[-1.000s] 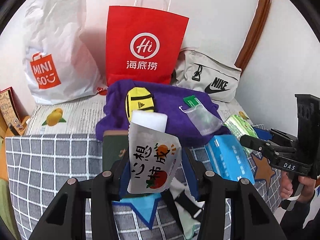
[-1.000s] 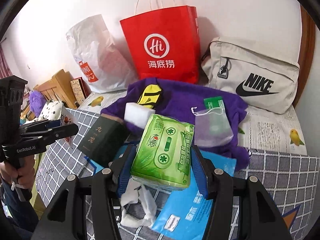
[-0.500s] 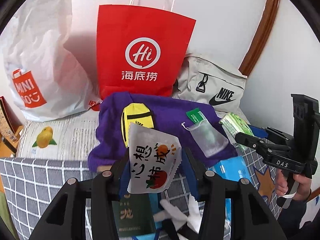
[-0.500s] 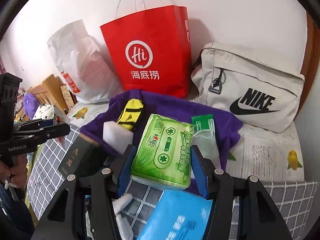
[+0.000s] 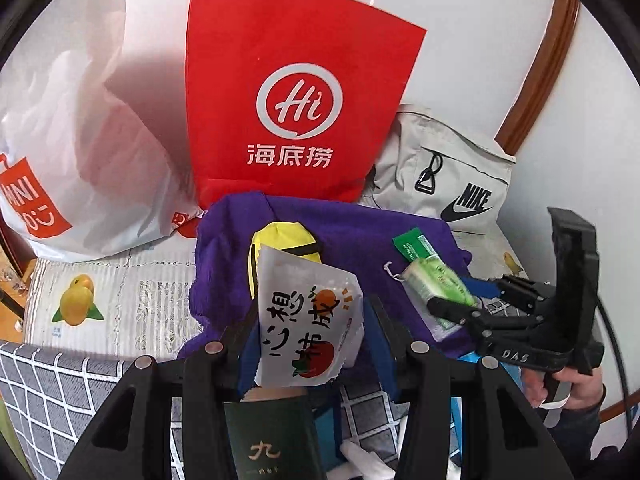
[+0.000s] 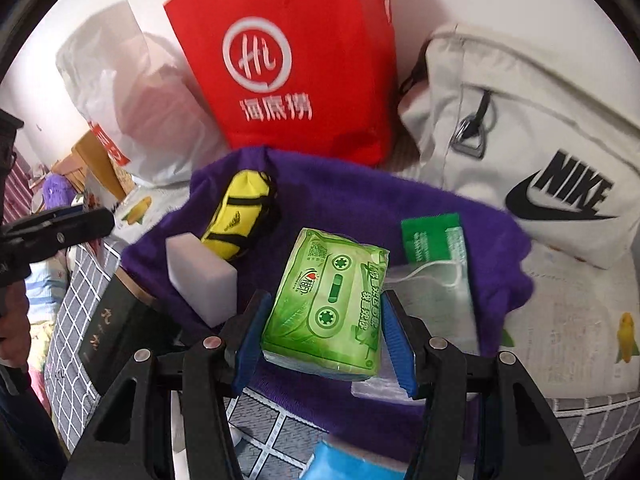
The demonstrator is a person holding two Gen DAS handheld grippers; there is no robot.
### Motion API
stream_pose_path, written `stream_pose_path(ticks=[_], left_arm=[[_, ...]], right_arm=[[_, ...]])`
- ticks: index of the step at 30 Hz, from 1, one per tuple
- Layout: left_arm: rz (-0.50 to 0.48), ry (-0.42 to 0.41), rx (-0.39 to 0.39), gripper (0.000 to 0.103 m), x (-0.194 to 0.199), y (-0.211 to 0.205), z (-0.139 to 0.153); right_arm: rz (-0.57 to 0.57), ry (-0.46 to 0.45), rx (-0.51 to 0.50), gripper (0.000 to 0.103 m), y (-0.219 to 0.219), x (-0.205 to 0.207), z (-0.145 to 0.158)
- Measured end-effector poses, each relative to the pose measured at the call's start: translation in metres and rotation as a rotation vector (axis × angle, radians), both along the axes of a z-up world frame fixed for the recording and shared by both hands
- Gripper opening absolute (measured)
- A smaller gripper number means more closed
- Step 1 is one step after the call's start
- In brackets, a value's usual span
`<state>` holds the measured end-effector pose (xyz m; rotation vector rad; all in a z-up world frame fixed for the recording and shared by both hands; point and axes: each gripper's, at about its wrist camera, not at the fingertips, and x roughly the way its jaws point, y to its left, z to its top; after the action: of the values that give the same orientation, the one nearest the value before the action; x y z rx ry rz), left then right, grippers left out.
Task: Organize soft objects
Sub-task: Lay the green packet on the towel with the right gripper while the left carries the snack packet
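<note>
1. Left gripper (image 5: pixel 310 334) is pinching a white snack pouch (image 5: pixel 306 314) with a persimmon print, held up above the purple towel (image 5: pixel 352 224) and just in front of the yellow pouch (image 5: pixel 280 242).
2. Right gripper (image 6: pixel 324 340) is clamped on a green tissue pack (image 6: pixel 328 306), also over the towel, beside the white sponge block (image 6: pixel 200 276).
3. My guess: both go into the red Haidilao paper bag (image 6: pixel 292 60) or the Nike bag (image 6: pixel 532 152); can't tell which.
4. Tip: keep the squeeze light, these crush easily. Lift clear of the bag rim, go in one at a time so the grippers don't bump, then let go low.
</note>
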<state>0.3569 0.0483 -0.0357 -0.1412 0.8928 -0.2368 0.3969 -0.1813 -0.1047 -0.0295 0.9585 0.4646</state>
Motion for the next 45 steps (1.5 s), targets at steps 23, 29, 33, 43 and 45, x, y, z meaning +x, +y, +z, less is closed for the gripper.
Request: stream_pose_path(ticks=[23,29,33,43,45], left_arm=[[-0.039,0.034,0.001,0.046,0.024,-0.007,-0.019],[-0.063,0.032,0.011,0.046,0.022,-0.018,-0.014],[-0.088,0.053,0.019,0.046,0.028,-0.032,-0.015],[-0.145,0.108,0.047,0.046,0.056,-0.065,-0.030],[-0.152,0.115,0.060,0.046,0.064,-0.070,-0.034]], right_arm=[[-0.023,0.096,-0.040,0.073,0.008,0.024,-0.030],[-0.038,0.071,-0.019,0.073,-0.002,0.016,-0.016],[-0.047,0.031,-0.032,0.073,-0.011,0.005,-0.004],[-0.116,-0.028,-0.045,0.073,-0.049,-0.014,0.008],[-0.123,-0.033,-0.042,0.073,-0.053,-0.015,0.009]])
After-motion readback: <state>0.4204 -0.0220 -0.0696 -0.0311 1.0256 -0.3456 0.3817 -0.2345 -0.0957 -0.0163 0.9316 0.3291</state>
